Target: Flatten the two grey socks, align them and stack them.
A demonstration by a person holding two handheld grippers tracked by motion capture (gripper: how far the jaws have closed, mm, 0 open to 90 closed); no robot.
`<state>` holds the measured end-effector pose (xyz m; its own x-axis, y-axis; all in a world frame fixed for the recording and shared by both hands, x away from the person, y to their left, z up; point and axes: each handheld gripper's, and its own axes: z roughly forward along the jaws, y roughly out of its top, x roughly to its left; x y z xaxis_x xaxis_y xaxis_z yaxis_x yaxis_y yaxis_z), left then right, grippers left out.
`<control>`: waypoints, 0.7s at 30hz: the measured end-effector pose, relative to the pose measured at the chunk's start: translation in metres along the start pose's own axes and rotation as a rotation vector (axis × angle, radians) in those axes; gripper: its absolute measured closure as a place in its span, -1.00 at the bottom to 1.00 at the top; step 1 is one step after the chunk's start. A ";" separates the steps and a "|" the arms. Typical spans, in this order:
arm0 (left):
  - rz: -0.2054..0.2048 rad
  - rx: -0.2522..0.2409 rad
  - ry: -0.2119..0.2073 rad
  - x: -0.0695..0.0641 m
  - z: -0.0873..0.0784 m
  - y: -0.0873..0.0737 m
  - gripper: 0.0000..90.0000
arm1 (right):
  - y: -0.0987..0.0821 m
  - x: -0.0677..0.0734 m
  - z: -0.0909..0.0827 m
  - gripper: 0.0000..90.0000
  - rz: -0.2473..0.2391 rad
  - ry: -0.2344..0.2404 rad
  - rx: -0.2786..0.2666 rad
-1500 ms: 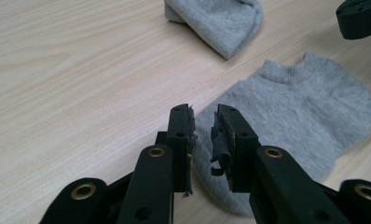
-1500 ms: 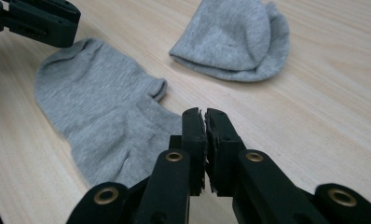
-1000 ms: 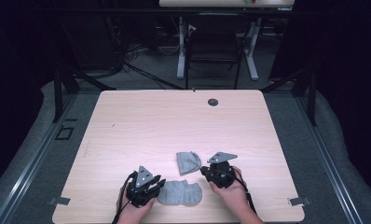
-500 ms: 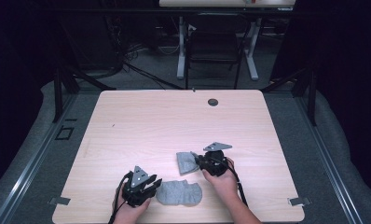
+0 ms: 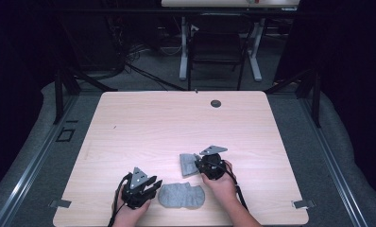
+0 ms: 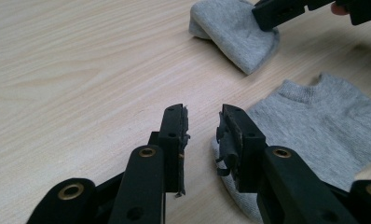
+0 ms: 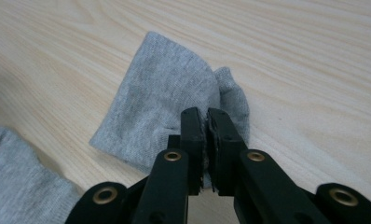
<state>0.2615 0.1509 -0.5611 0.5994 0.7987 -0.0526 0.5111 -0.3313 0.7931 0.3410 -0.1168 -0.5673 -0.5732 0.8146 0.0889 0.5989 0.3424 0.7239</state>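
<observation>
Two grey socks near the table's front edge

The right gripper [image 7: 206, 122], jaws just closing, pinches the folded sock [image 7: 165, 107] just behind the flat sock [image 5: 181, 196]; the left gripper [image 6: 203, 126], jaws partly apart, sits at the flat sock's left edge on the bare table [image 5: 143, 123]

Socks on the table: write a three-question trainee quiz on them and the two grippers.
1. True or false: the folded sock lies farther from the person than the flat sock.
2. Which gripper is shut on the folded sock?
A. left gripper
B. right gripper
C. both
3. Fill in: the left gripper's jaws stand ____ beside the edge of the flat sock, with no cloth between them.

Key
1. True.
2. B; its jaws have just been closing and pinch the folded sock's edge.
3. Open.
</observation>
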 end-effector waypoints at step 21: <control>-0.018 -0.007 0.010 0.006 -0.003 0.001 0.57 | 0.027 0.033 -0.020 0.91 -0.045 0.055 -0.022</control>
<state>0.2640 0.1567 -0.5589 0.5836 0.8098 -0.0606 0.5174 -0.3132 0.7964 0.3267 -0.0899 -0.5312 -0.6291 0.7717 0.0930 0.5600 0.3670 0.7428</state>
